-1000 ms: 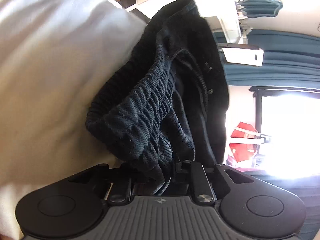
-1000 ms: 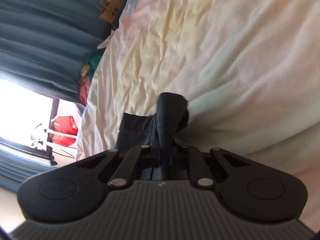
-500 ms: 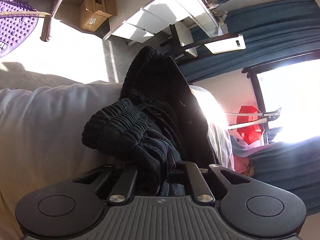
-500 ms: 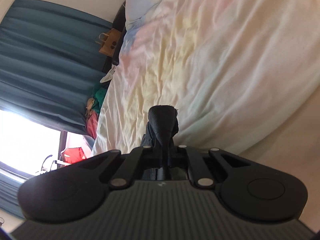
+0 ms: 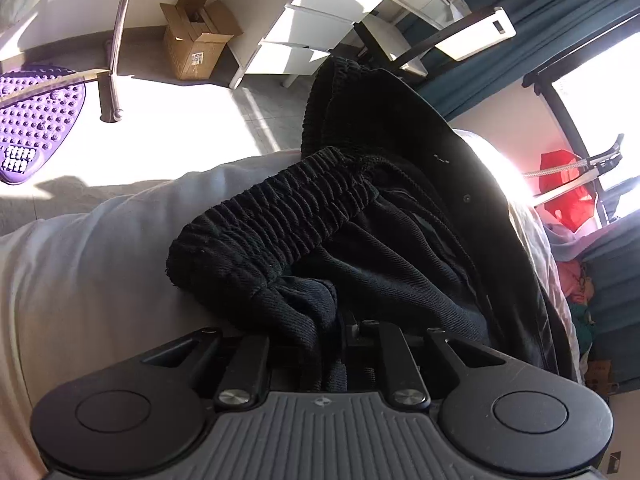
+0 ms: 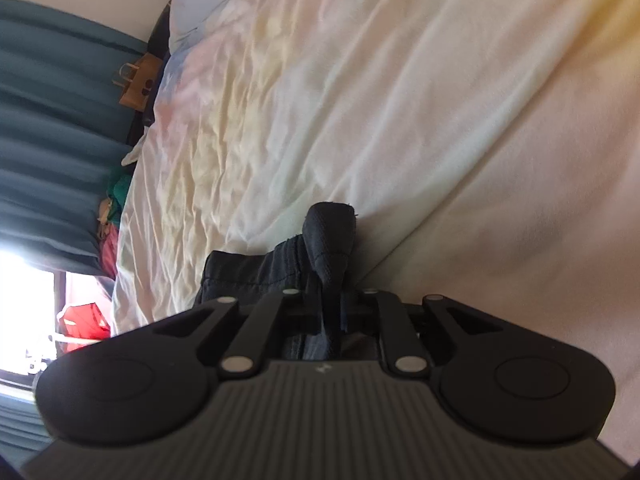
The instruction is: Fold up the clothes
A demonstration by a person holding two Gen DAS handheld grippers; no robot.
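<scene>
Black shorts (image 5: 400,216) with a ribbed elastic waistband (image 5: 280,216) lie bunched on the white bed sheet (image 5: 92,264) near its edge. My left gripper (image 5: 332,332) is shut on the waistband end of the shorts; the fingertips are buried in cloth. In the right wrist view my right gripper (image 6: 330,304) is shut on a narrow fold of the same black shorts (image 6: 328,236), which sticks up between the jaws above the pale sheet (image 6: 360,100).
Beyond the bed edge lie a sunlit floor, a cardboard box (image 5: 196,40), white drawers (image 5: 304,36), a purple studded mat (image 5: 36,120) and a metal rail (image 5: 120,32). Teal curtains (image 6: 52,128), a paper bag (image 6: 136,84) and a red object (image 5: 564,184) stand near the window.
The left view swung from the sheet to the bed edge and floor, the shorts staying gripped. The right gripper dropped nearer the sheet, with more black cloth showing beside its fold.
</scene>
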